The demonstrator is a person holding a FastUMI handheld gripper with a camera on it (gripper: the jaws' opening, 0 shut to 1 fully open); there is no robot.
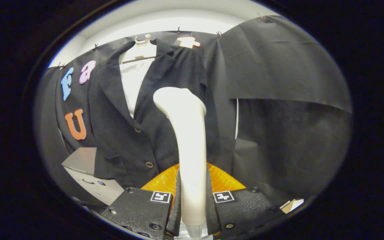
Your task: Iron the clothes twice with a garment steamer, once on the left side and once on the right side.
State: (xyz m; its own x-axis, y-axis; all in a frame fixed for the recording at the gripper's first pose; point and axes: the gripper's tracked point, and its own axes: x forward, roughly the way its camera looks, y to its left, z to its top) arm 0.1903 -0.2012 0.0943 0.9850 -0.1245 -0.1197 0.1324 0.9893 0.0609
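Claw [193, 203] pinching the smooth cream-white plastic garment steamer [187, 133] by its handle, both fingers pressed flat vs. the handle's sides, one finger [177, 203] left of it, other [211, 203] right. Steamer standing upright between the fingers, handle rising straight ahead & widening to a rounded head that tips slightly left at top. Head sitting in front of the dark navy/black buttoned suit jacket [125, 133], overlapping the jacket's right front panel; contact w/ the fabric can't be told. Jacket hanging on a pale hanger [142, 50] vs. the black cloth booth wall [278, 66], open lapels showing a white shirt [132, 80] inside. Two round buttons on jacket front, lower one [149, 164] just left of the steamer handle, upper one further up & left. Orange ribbed curved part [165, 181] just behind the fingers, either side of the handle, nature unclear. Grey box-shaped unit [85, 166] beyond the left finger, below jacket hem. Small tan/white object [292, 205] beside the right finger, too small to ID.
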